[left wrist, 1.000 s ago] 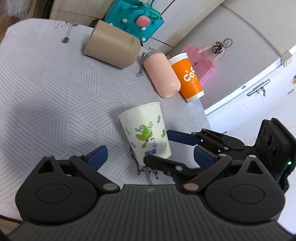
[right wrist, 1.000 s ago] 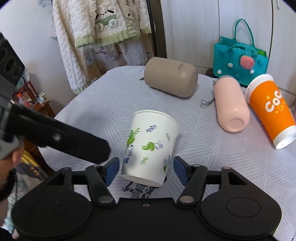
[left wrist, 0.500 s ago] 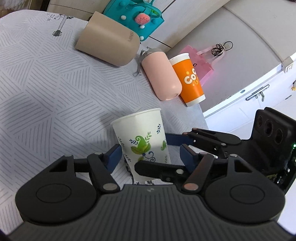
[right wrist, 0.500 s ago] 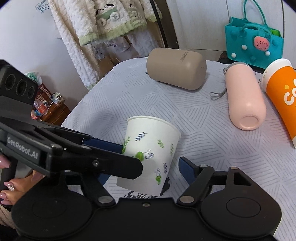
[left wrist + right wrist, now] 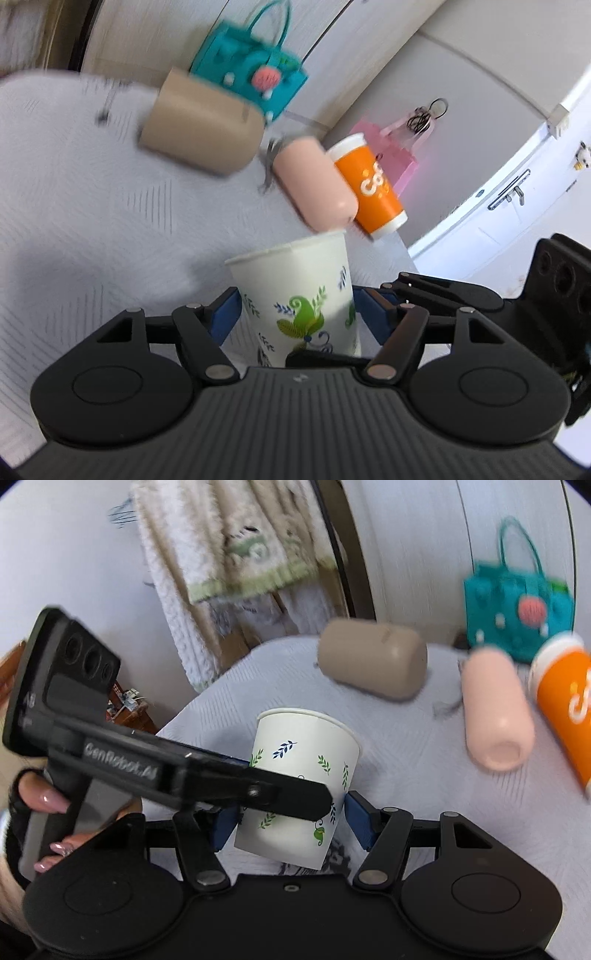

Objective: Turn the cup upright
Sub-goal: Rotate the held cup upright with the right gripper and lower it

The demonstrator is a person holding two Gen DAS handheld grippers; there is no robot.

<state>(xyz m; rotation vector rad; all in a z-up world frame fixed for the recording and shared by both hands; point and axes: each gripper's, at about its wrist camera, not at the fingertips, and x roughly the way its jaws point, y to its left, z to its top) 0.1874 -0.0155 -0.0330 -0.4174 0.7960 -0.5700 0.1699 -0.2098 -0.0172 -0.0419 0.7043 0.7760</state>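
The white paper cup with green leaf print (image 5: pixel 303 295) (image 5: pixel 306 768) stands with its wide rim up, lifted a little off the white patterned tablecloth (image 5: pixel 74 229). My left gripper (image 5: pixel 297 319) has its blue pads against both sides of the cup. My right gripper (image 5: pixel 290 823) also brackets the cup's lower part, pads at or near its walls. The left gripper's finger (image 5: pixel 236 786) crosses in front of the cup in the right wrist view.
On the table behind lie a tan cylinder (image 5: pixel 203 140), a pink bottle (image 5: pixel 314 184) and an orange cup (image 5: pixel 369 184). A teal bag (image 5: pixel 251 77) and a pink bag (image 5: pixel 391 147) stand beyond. Towels (image 5: pixel 229 554) hang at the left.
The left gripper has closed onto the cup. Both grippers have narrowed around it, and the cup has risen a little and tilted more upright. The views are blurred by motion.
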